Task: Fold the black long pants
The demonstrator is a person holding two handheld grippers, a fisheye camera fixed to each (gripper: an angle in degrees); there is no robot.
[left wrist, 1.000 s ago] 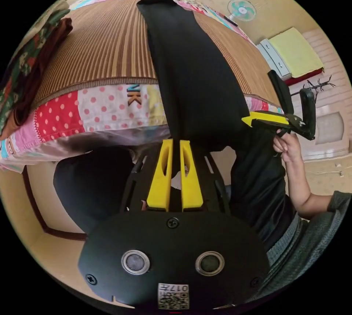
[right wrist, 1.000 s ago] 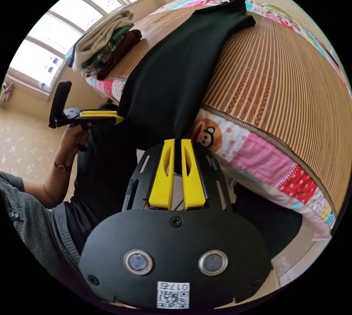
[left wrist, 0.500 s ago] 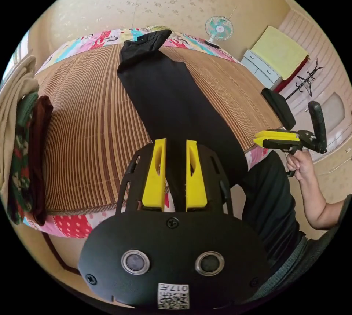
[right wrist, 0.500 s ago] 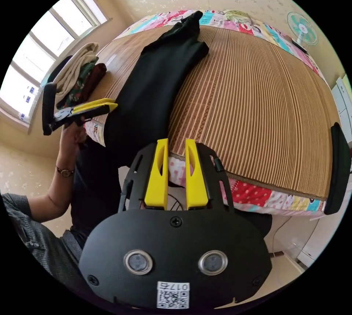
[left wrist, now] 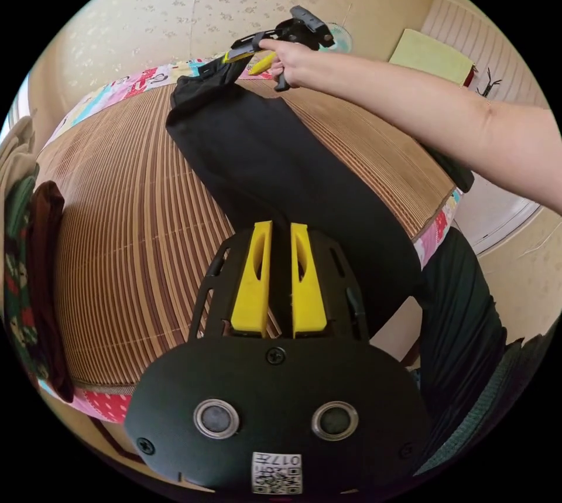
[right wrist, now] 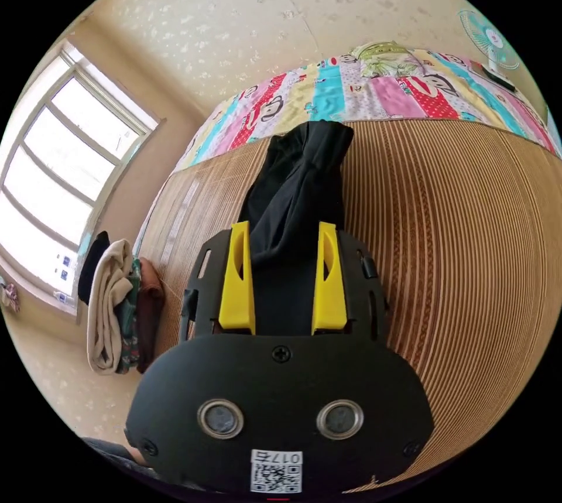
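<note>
A: Left gripper view: the pants point(left wrist: 281, 175) are laid lengthwise down the mat point(left wrist: 134, 222), one end hanging off the mat's near edge. The left gripper point(left wrist: 275, 233) is seen nearly closed, jaws a narrow gap apart with black cloth between them, so a pinch on the pants is judged likely.

B: And at the mat's far end, the right gripper point(left wrist: 243, 52) is held out by a hand point(left wrist: 290, 61), right at the pants' far end.

A: Right gripper view confirms it: the right gripper point(right wrist: 284, 233) is spread wide, bunched cloth of the pants point(right wrist: 298, 181) lying between the jaws. Nothing is clamped there yet; the jaws stand apart from the cloth on both sides.

B: So the far end is about to be taken, it would seem. How should it be done well?

A: Both layers of that bunched end should be gathered deep between the jaws before they are closed, or one layer may be left behind on the mat. The near end should be kept pinned, so that the length is not dragged.

B: And the clothes pile point(right wrist: 120, 310) at the mat's window side?

A: Well apart from the pants; it should not be disturbed. Once gripped, the far end would best be carried low toward the near edge.
</note>
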